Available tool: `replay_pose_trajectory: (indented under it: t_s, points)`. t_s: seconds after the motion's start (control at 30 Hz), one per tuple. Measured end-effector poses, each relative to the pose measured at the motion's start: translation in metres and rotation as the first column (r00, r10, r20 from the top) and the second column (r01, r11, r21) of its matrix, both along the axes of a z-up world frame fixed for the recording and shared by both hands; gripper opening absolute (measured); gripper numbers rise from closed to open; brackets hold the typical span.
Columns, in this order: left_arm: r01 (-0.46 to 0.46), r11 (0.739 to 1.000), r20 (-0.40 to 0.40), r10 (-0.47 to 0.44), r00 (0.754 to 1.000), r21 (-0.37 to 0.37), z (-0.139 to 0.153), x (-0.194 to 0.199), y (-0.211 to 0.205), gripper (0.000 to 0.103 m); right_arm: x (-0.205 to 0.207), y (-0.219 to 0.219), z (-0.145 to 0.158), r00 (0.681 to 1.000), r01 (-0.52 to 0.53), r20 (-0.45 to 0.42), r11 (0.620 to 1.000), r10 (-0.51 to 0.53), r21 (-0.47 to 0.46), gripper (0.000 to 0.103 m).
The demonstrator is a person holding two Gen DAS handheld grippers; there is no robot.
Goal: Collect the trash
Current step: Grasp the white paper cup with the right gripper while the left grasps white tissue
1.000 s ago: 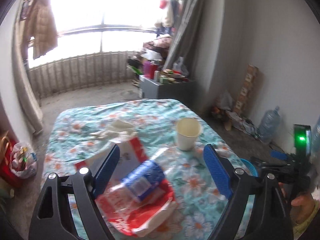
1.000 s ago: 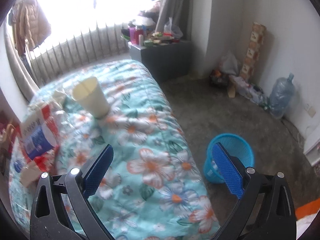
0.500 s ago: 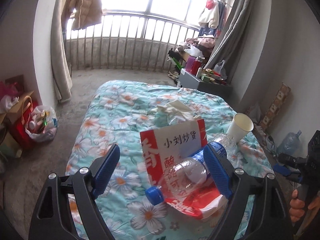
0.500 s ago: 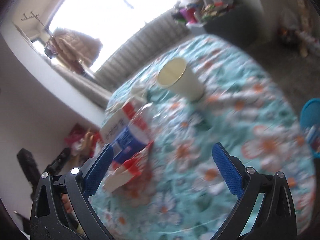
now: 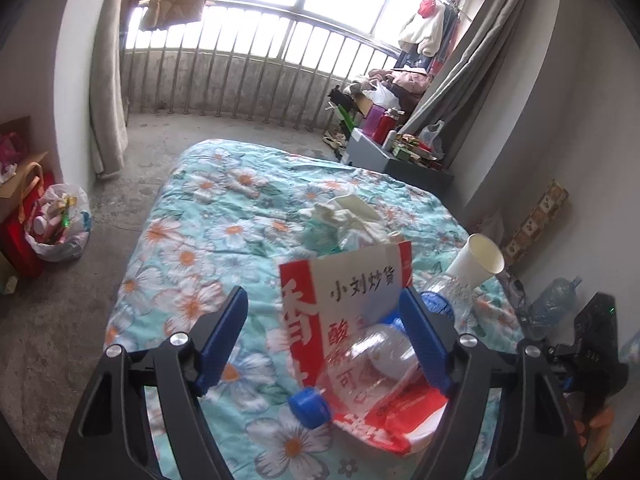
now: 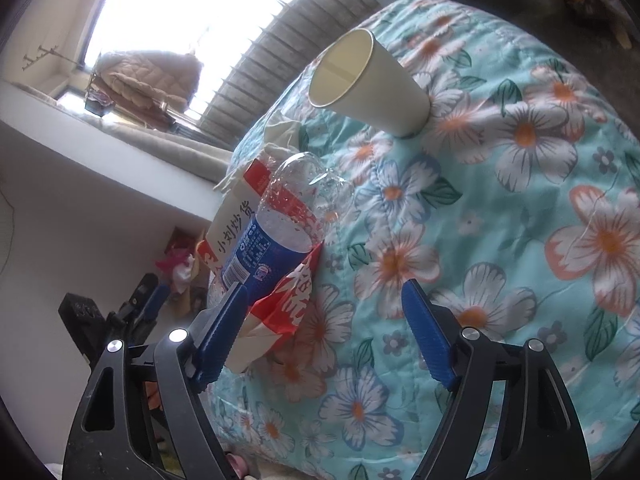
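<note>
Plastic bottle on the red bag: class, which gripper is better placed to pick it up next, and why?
Left gripper: the plastic bottle lies between its open fingers. The right gripper frames mostly bedspread.

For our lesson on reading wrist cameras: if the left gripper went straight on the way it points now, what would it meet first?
Probably the clear plastic bottle lying on the red and white bag; the open left gripper has it partly between its fingers. Depth is uncertain.
</note>
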State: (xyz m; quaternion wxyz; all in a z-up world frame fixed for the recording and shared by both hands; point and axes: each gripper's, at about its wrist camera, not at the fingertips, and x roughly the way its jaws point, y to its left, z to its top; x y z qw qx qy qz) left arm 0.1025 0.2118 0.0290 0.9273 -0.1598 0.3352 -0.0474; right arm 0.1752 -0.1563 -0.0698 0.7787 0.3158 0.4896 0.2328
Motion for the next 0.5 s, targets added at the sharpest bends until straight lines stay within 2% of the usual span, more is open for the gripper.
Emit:
replay_pose_trajectory:
  t_s: [0.1, 0.17, 0.23, 0.33, 0.4, 0.5]
  points:
    - [0.055, 0.995, 0.001, -0.055, 0.998, -0.083, 0.012, 0.029, 0.004, 0.072, 0.003, -0.002, -0.005, 1.0, -0.009, -0.022, 1.0, 0.01, 0.02, 0.071]
    - [0.082, 0.987, -0.031, -0.087, 0.996, -0.138, 0.019, 0.059, 0.008, 0.067, 0.004, -0.003, -0.008, 0.999, -0.012, -0.03, 1.0, 0.013, 0.025, 0.069]
    - [0.121, 0.981, -0.05, -0.13, 0.99, -0.148, 0.024, 0.089, 0.006, 0.067, 0.006, -0.006, -0.008, 1.0, -0.006, -0.028, 1.0, 0.007, 0.029, 0.069]
    - [0.185, 0.978, -0.122, -0.196, 0.973, -0.098, 0.024, 0.142, -0.007, 0.067, 0.009, -0.016, -0.007, 1.0, 0.015, -0.017, 1.0, -0.015, 0.018, 0.068]
    - [0.234, 0.97, -0.181, -0.242, 0.953, -0.066, 0.018, 0.177, -0.018, 0.065, 0.013, -0.027, -0.005, 0.999, 0.036, -0.013, 0.999, -0.035, 0.022, 0.066]
    - [0.286, 0.958, -0.255, -0.27, 0.928, 0.027, 0.004, 0.219, -0.037, 0.061, 0.026, -0.043, 0.005, 0.998, 0.069, 0.01, 0.998, -0.069, -0.003, 0.063]
